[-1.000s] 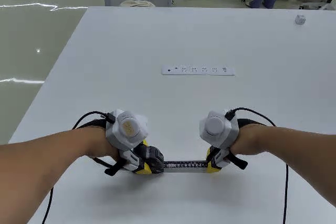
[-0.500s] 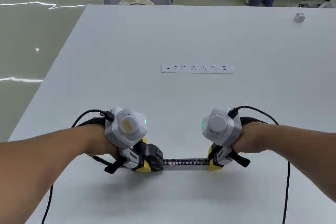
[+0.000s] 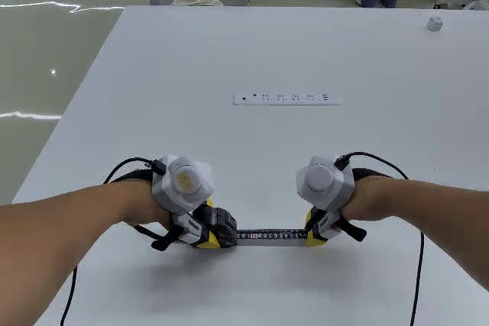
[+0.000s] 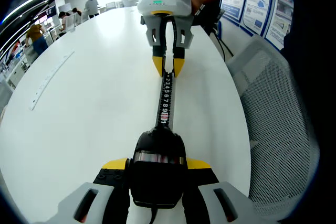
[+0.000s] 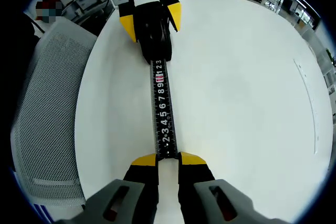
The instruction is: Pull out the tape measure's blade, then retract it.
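Nearest to the person, two bare forearms reach forward over the white table (image 3: pixel 229 51), one from each side, with the wrists turned inward so that the two grippers face each other. A black cable (image 3: pixel 126 167) loops from the left wrist.

The left gripper (image 3: pixel 208 236) lies low on the table and its jaws are clamped from both sides on the black case (image 4: pixel 157 166) of the one tape measure (image 3: pixel 221 228). The right gripper (image 3: pixel 315 236) points toward it, and its yellow-tipped jaws are pinched together on the free end of the blade (image 5: pixel 161 108). The blade runs straight between the two grippers, flat on the table near its front edge, with the printed numbers facing up. In the right gripper view the case sits at the far end of the blade.

Compared with one second ago, the stretch of blade between case and right gripper looks a little longer. The right gripper stands slightly further from the case, while the left one is almost in the same place.

Further on, in the middle of the table, lies one white power strip (image 3: pixel 286 98). One small grey object (image 3: pixel 435 24) rests near the far right corner. In both gripper views one grey mesh chair (image 4: pixel 268 103) stands beside the table.
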